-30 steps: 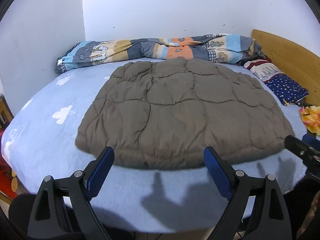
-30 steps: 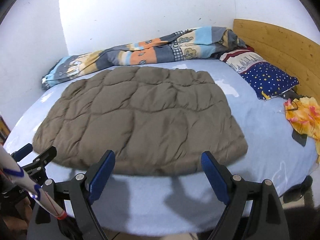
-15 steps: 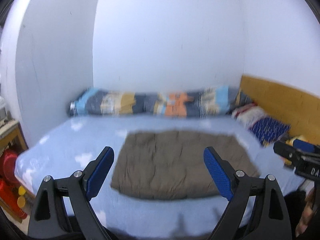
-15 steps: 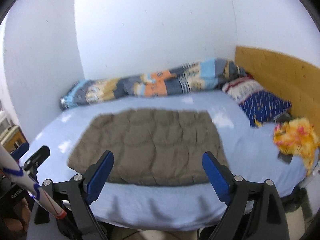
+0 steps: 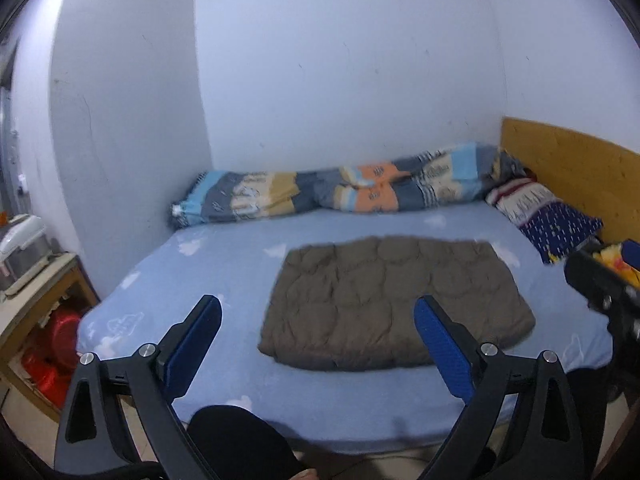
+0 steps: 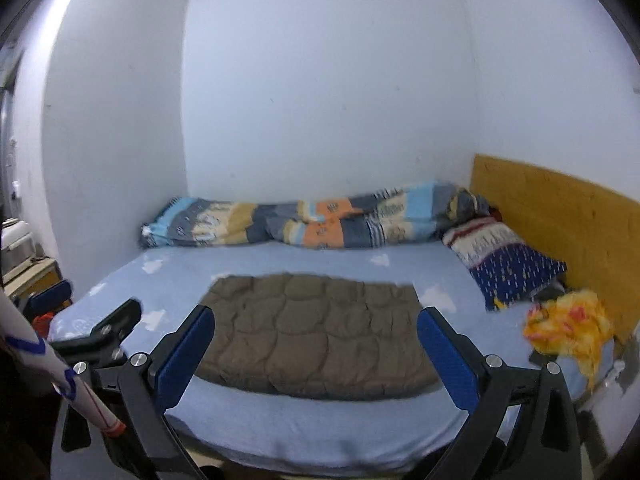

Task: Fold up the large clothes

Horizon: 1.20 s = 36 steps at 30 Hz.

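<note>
A brown quilted garment (image 5: pixel 394 300) lies folded flat as a rectangle in the middle of the light blue bed (image 5: pixel 224 268); it also shows in the right wrist view (image 6: pixel 316 336). My left gripper (image 5: pixel 318 344) is open and empty, held back off the bed's near edge. My right gripper (image 6: pixel 316 354) is open and empty, also back from the near edge. Each gripper shows at the side of the other's view: the right one (image 5: pixel 600 292), the left one (image 6: pixel 104 332).
A rolled patterned duvet (image 5: pixel 340 196) lies along the far wall. A starred pillow (image 5: pixel 560 224) and a yellow cloth (image 6: pixel 568 328) lie by the wooden headboard (image 5: pixel 572 176) on the right. A wooden side table (image 5: pixel 32 292) with red items stands left of the bed.
Both grippers have pulled back and up from the bed's edge, so the garment looks smaller and farther. Both stayed open and empty. The garment has not moved.
</note>
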Each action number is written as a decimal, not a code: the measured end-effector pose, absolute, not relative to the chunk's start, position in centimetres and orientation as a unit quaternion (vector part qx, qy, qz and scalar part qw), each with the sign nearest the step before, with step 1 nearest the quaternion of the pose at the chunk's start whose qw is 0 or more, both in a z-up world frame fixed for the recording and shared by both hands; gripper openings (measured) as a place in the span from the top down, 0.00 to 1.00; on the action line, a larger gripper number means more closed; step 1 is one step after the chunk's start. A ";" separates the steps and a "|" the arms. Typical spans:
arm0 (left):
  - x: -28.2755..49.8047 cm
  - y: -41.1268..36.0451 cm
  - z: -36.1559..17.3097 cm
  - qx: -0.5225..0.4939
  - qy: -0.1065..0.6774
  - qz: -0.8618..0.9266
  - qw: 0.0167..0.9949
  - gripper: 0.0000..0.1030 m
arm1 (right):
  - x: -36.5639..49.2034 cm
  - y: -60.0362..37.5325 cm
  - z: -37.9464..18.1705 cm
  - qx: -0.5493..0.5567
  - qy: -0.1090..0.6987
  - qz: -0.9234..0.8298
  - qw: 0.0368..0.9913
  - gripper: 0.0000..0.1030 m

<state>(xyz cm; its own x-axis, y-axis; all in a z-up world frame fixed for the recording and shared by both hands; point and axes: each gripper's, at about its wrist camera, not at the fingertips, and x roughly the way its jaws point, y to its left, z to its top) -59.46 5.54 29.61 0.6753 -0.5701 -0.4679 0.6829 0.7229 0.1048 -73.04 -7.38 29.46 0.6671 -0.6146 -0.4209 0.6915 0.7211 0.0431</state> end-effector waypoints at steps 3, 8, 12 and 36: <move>-57.9 5.5 28.2 0.111 0.225 -0.331 0.910 0.06 | -72.0 -8.1 28.0 0.108 0.203 -0.362 0.903 0.00; -56.0 5.0 26.9 0.098 0.243 -0.305 0.916 0.06 | -70.1 -8.1 26.9 0.084 0.221 -0.348 0.907 0.00; -55.5 3.9 25.9 0.109 0.251 -0.305 0.912 0.06 | -69.0 -8.9 26.1 0.079 0.233 -0.346 0.905 0.00; -53.3 1.6 22.7 0.136 0.300 -0.309 0.892 0.06 | -66.8 -11.2 23.0 0.103 0.277 -0.339 0.893 0.00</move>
